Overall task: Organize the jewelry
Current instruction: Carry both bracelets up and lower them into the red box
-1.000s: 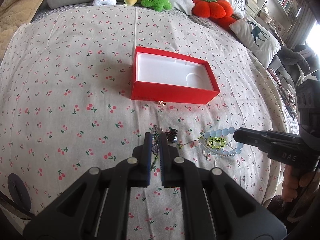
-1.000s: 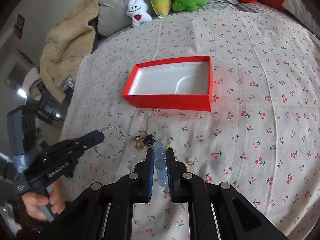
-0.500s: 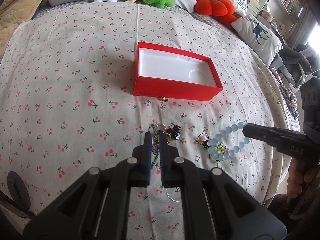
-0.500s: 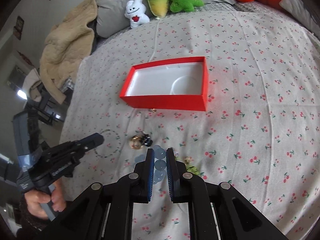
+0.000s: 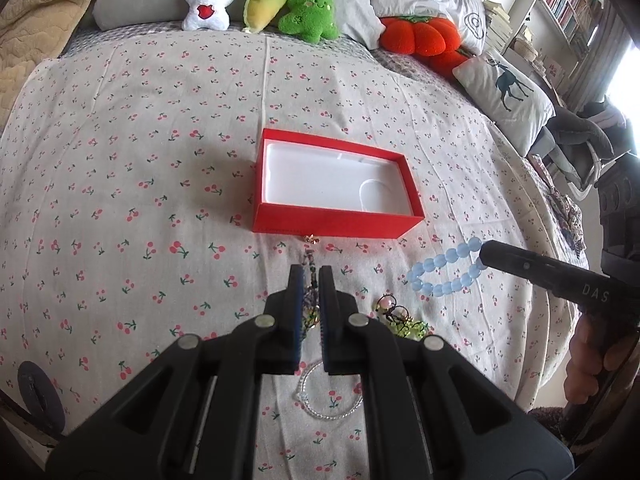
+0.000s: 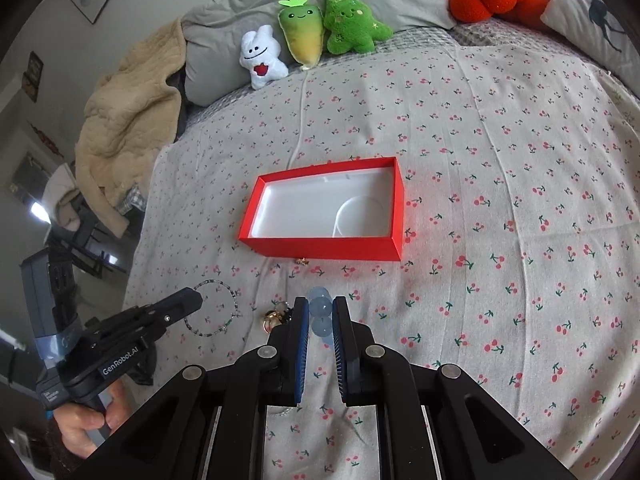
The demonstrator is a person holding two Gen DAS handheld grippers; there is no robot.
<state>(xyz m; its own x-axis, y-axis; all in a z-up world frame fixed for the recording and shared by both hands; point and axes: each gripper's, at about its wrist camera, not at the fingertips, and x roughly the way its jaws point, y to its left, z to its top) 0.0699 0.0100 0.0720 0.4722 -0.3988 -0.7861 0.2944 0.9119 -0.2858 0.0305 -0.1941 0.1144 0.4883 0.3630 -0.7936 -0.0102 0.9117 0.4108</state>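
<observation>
A red box [image 5: 336,222] with a white tray inside lies open on the cherry-print bedspread, also seen in the right wrist view [image 6: 320,249]. My left gripper [image 5: 311,280] is shut on a thin dark bead bracelet [image 5: 309,300], which hangs as a ring [image 6: 212,309] from its tip [image 6: 192,300]. My right gripper [image 6: 320,312] is shut on a pale blue bead bracelet [image 6: 321,306]; its loop [image 5: 444,274] dangles from the tip [image 5: 485,250] above the bed. Both grippers hover short of the box's near wall.
Loose jewelry lies on the bed: a tiny gold piece [image 5: 311,239] by the box, a clear bead bracelet [image 5: 328,398], a green and pink tangle [image 5: 396,318], a gold and black clip [image 6: 276,316]. Plush toys [image 5: 260,0] and pillows line the far edge.
Both grippers have risen from the bed with their bracelets. The blue bracelet has come up out of the pile and now hangs free; the box looks nearer.
</observation>
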